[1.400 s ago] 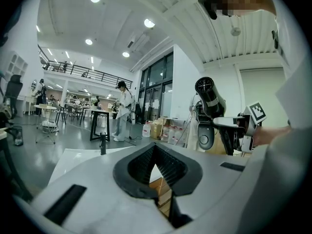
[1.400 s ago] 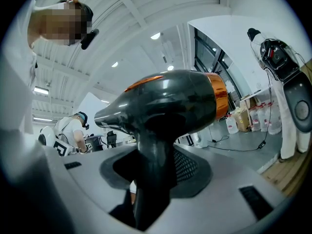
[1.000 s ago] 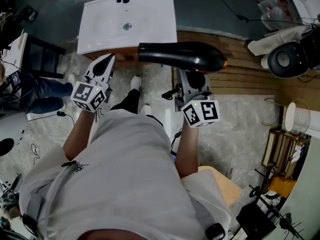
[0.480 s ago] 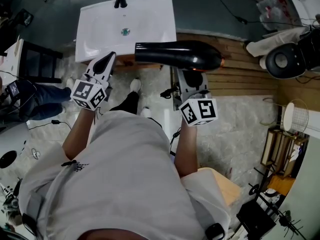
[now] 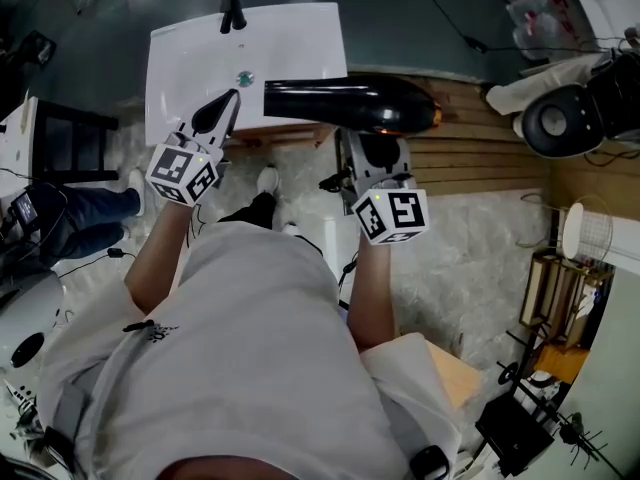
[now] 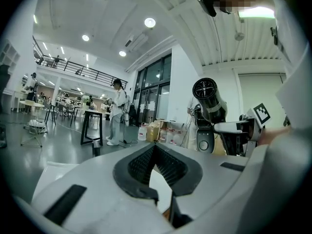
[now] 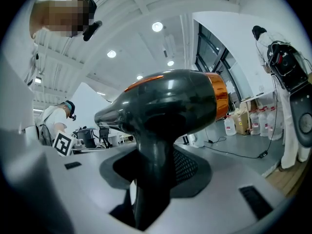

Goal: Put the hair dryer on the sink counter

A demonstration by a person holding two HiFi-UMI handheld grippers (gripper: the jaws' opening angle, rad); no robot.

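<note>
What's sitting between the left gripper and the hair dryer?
Only a narrow strip of the white sink counter shows between the left gripper and the nozzle of the hair dryer, in the head view. Nothing else.

Open lab or workshop hall. Mezzanine railing [image 6: 68, 65] at ten o'clock in the left gripper view, recessed ceiling lights [image 6: 149, 22] at twelve, tall glazed doors [image 6: 153, 99], work table [image 6: 92, 113] at nine; freestanding white sink [image 5: 290, 38] at eleven in the head view, loose cable [image 5: 447, 10] at one.

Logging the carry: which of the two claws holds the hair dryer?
The right claw, clamped on the handle of the black hair dryer; the left claw is closed on nothing.
</note>
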